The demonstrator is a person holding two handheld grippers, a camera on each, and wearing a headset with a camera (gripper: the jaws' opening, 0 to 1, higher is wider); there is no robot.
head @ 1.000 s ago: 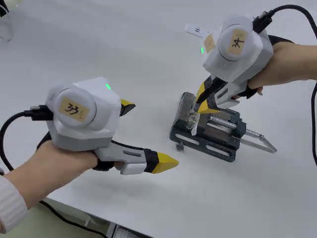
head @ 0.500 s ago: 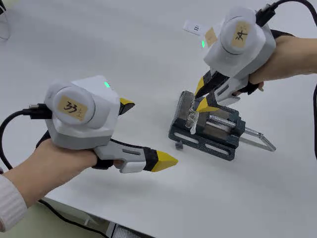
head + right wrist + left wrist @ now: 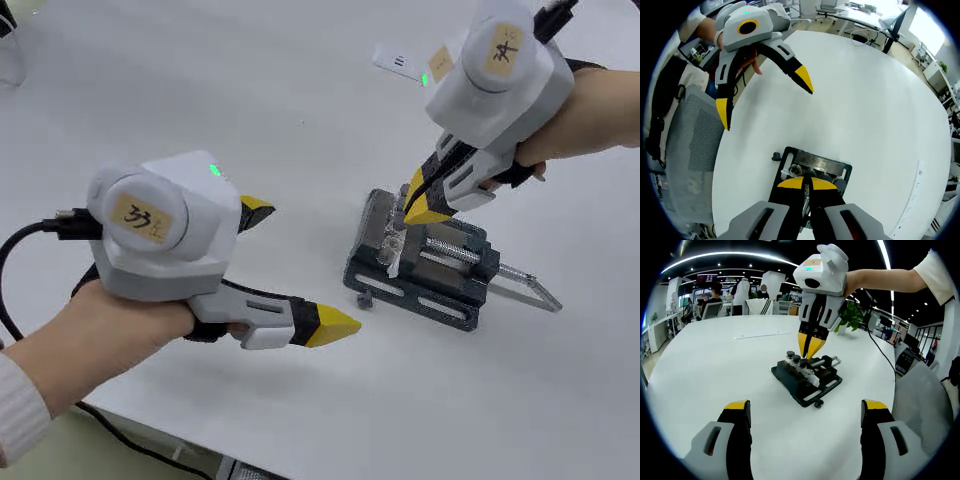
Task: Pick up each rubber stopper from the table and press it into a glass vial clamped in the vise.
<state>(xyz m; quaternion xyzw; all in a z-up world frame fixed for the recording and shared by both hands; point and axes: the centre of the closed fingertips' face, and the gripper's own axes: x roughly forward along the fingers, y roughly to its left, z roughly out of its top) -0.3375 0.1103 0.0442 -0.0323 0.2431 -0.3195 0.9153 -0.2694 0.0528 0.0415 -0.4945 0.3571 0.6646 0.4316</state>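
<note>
A dark vise (image 3: 420, 270) stands on the white table (image 3: 250, 90) and clamps a row of small glass vials (image 3: 390, 243). From the left gripper view, the vials (image 3: 796, 360) show dark stoppers on top. My right gripper (image 3: 416, 212) hangs just above the vials with its yellow tips shut; nothing shows between them. Its own view looks down past the shut tips (image 3: 807, 184) onto the vise (image 3: 815, 162), with one open-mouthed vial (image 3: 796, 170) just left of the tips. My left gripper (image 3: 300, 268) is open and empty, left of the vise. A small dark piece (image 3: 365, 298) lies by the vise's near corner.
A white paper strip (image 3: 395, 60) lies on the table beyond the vise. The vise's screw handle (image 3: 525, 285) sticks out to the right. A mesh office chair (image 3: 687, 150) stands beside the table. The table's near edge (image 3: 200, 440) runs below my left gripper.
My right gripper has lifted slightly up and to the right above the vials, still shut. The left gripper has stayed in place, open.
</note>
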